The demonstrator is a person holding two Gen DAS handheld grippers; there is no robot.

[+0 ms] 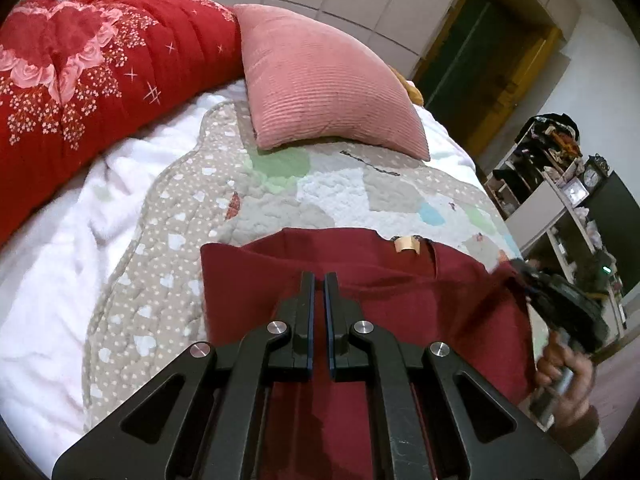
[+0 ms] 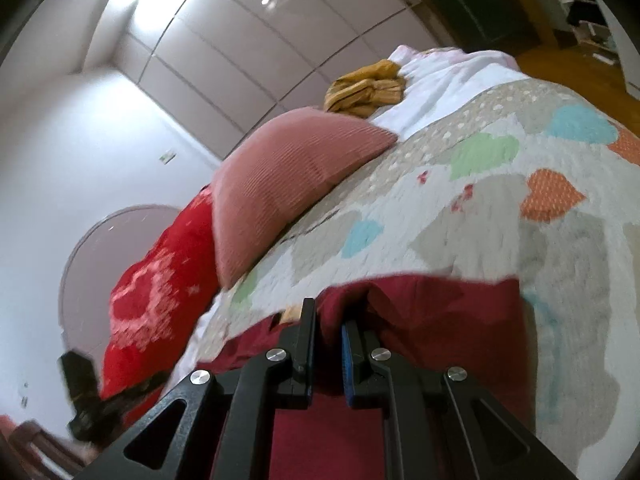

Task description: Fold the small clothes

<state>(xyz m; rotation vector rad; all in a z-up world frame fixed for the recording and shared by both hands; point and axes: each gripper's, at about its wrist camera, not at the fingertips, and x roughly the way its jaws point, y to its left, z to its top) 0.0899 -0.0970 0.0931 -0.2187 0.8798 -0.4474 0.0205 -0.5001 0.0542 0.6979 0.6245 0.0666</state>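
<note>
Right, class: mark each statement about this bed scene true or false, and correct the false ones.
1. The maroon garment lies on the patchwork quilt. True.
2. The pink cushion sits on top of the garment. False: it lies farther up the bed, apart from it.
3. The left tool gapes wide open. False: its jaws are nearly together.
4. A mustard-yellow cloth lies beyond the cushion. True.

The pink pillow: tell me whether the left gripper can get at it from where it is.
Probably yes: only open quilt lies between the left gripper and the pink pillow, though its fingers are shut.
</note>
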